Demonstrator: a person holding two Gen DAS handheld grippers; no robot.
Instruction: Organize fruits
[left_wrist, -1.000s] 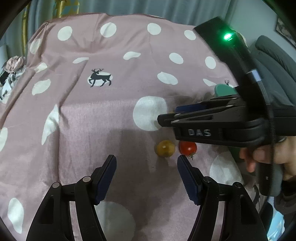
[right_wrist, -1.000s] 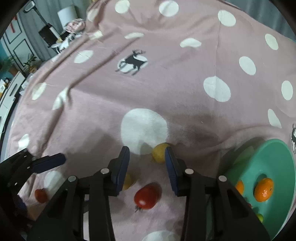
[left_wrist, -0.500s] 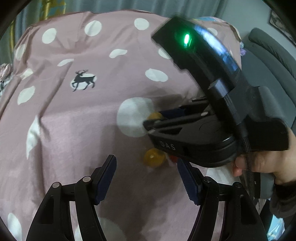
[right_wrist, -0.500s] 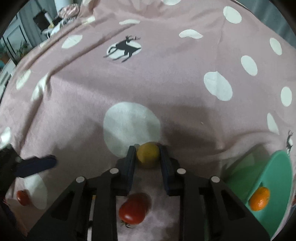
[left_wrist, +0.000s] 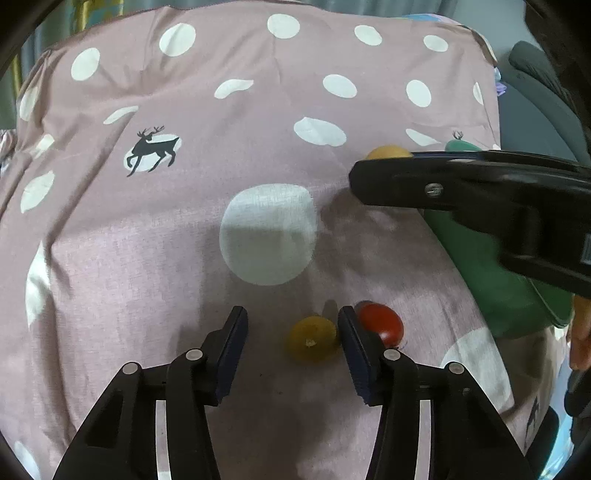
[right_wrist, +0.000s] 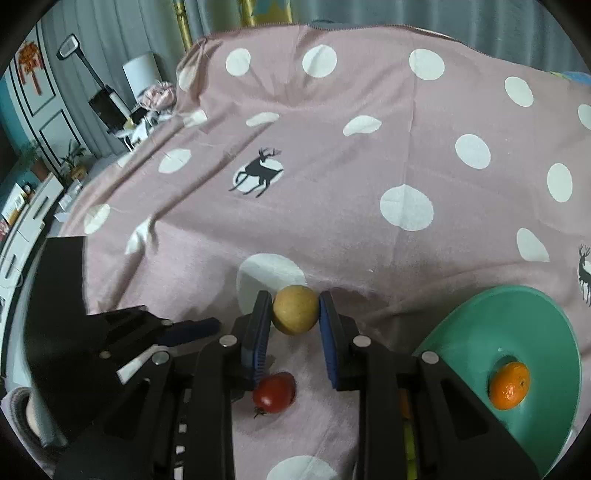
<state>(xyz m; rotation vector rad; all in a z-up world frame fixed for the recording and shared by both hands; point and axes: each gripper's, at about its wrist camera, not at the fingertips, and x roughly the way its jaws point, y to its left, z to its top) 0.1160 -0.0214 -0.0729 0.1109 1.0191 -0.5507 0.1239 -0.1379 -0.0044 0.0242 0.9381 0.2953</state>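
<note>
In the left wrist view my left gripper (left_wrist: 291, 332) points down at the pink cloth and its jaws are closing. A small yellow fruit (left_wrist: 312, 338) lies between them, close to the right finger and apart from the left one. A red tomato (left_wrist: 382, 323) lies just outside the right finger. In the right wrist view my right gripper (right_wrist: 294, 306) is shut on a second round yellow fruit (right_wrist: 295, 312), held above the cloth. Below it lies the same tomato (right_wrist: 274, 391). A green bowl (right_wrist: 524, 317) at the right holds an orange mandarin (right_wrist: 509, 386).
A pink bedspread (left_wrist: 184, 240) with white dots and deer prints covers the whole surface. The right gripper's black body (left_wrist: 480, 206) crosses the right side of the left wrist view, in front of the green bowl (left_wrist: 491, 266). Shelves and furniture stand beyond the bed's left edge.
The right gripper closed on the far yellow fruit and lifted it off the cloth. The left gripper moved in over the near yellow fruit and its jaws narrowed.
</note>
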